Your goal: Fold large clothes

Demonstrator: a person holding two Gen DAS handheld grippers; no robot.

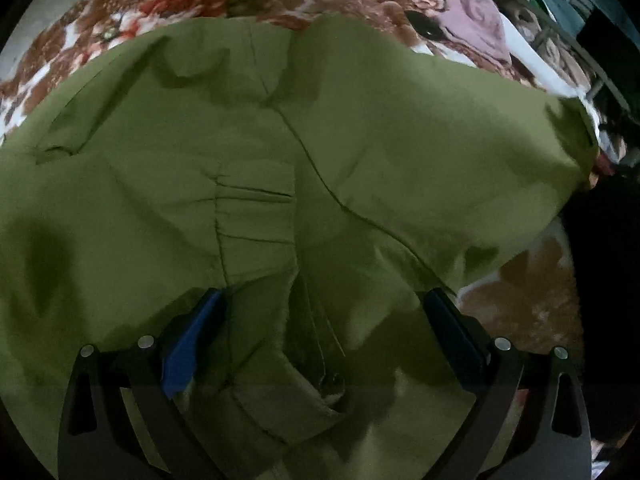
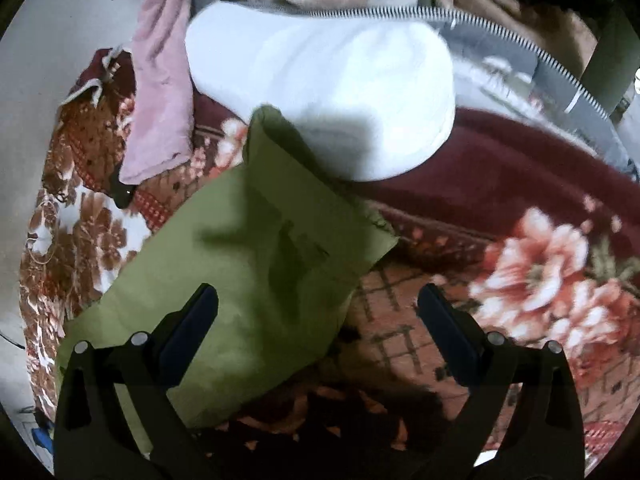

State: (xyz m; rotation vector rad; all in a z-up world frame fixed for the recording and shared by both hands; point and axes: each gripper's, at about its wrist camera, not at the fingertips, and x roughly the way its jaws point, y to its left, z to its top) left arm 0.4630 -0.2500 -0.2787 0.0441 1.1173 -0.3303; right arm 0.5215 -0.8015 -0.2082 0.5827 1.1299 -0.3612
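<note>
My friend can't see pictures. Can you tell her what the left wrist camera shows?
A big olive green garment lies spread and wrinkled over a floral blanket, filling most of the view. The left gripper is open, with its two dark fingers over the cloth's near edge. A pink cloth sits at the far right.

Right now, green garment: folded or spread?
Spread, not neatly folded: the green garment lies rumpled across the floral blanket. Both grippers open.
</note>
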